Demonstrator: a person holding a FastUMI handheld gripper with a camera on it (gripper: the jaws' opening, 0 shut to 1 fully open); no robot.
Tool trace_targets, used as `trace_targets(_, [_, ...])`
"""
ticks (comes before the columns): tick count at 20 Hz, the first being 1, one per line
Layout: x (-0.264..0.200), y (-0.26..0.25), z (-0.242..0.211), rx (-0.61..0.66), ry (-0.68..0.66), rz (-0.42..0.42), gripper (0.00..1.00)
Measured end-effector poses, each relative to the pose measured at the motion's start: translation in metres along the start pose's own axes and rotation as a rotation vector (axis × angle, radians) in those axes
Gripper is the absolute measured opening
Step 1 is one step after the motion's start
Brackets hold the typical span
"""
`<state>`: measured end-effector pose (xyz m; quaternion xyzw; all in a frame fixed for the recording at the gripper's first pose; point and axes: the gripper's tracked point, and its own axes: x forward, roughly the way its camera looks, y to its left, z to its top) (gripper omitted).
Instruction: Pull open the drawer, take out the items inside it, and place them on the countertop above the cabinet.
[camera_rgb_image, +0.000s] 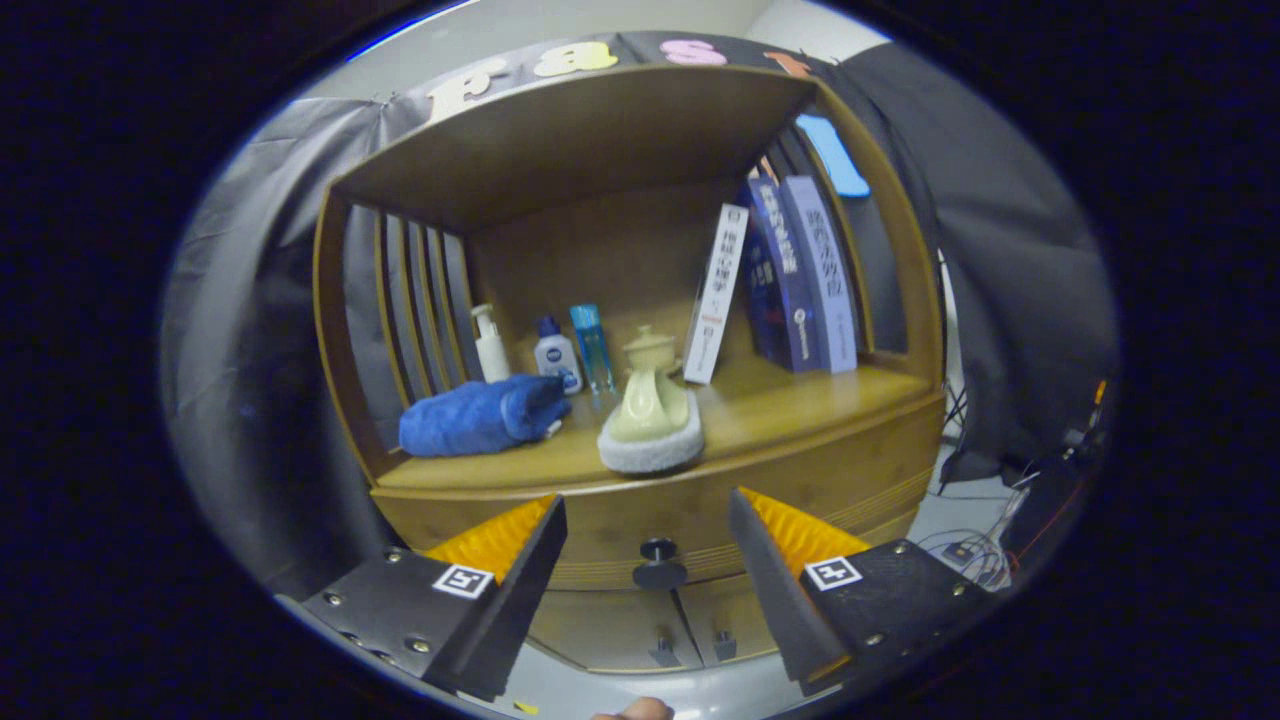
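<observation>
Drawer (655, 535) sat closed, knob (659, 568) at 12 o'clock between gripper's (648, 560) spread fingers; towel (482, 415), scrubber (651, 420) on countertop (800, 405); stage ambiguous.

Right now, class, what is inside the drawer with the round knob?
Nothing inside can be seen: the drawer is shut, its front covering the contents. Only its knob shows, between the open jaws of the gripper.

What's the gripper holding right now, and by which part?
Nothing. The gripper is open, its fingers apart, with the closed drawer's round knob just ahead between them, not touched.
</observation>
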<state>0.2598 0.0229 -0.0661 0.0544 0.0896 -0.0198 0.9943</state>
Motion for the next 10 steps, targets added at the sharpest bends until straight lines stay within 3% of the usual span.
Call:
trace_targets(5, [-0.050, -0.013, 0.058, -0.026, -0.106, -0.061, 0.97])
trace_targets(10, [-0.082, -0.028, 0.084, -0.097, -0.132, -0.109, 0.97])
